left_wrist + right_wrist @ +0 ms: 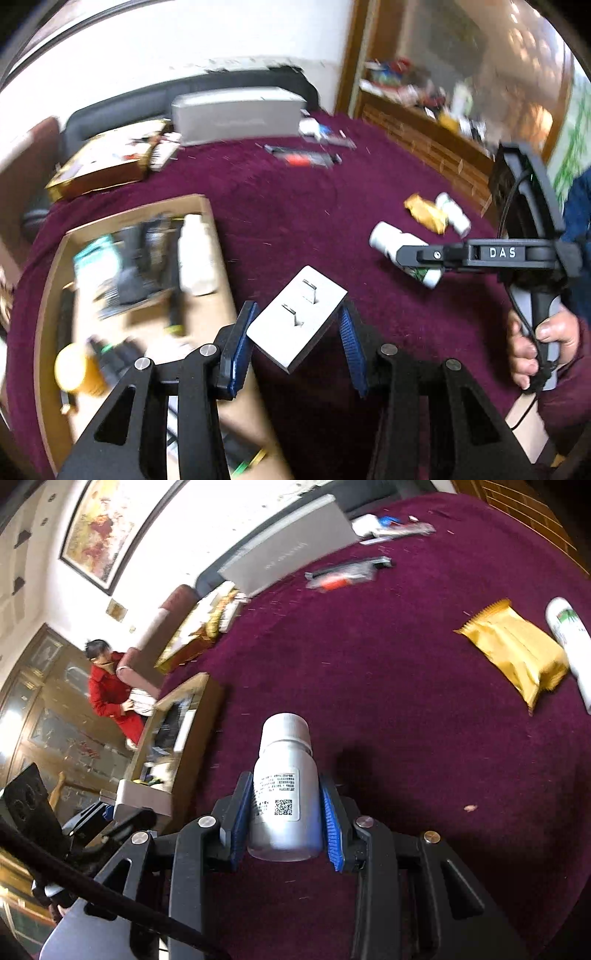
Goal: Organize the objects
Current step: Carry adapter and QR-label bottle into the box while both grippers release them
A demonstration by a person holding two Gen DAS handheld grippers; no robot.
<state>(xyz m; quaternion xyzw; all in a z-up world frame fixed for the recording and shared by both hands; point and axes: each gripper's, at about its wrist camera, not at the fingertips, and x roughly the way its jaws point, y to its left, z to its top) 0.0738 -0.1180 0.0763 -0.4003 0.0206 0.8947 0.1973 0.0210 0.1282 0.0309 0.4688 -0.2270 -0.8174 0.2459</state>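
Observation:
My left gripper (297,328) is shut on a white flat power adapter (297,323) with two metal prongs, held tilted above the purple tablecloth beside the wooden box (212,236). My right gripper (284,812) is shut on a white pill bottle (284,775) with a QR label, held above the cloth; it also shows in the left wrist view (402,253), gripped by the right gripper (421,258). The same adapter shows at the left of the right wrist view (142,797), near the wooden box (177,716).
The wooden box holds a white bottle (195,254), a yellow object (79,369) and dark items. On the cloth lie a yellow snack packet (517,653), a white tube (570,642), plastic-wrapped items (343,576), a grey box (291,554) and a gold box (99,166). A person in red (110,690) sits beyond.

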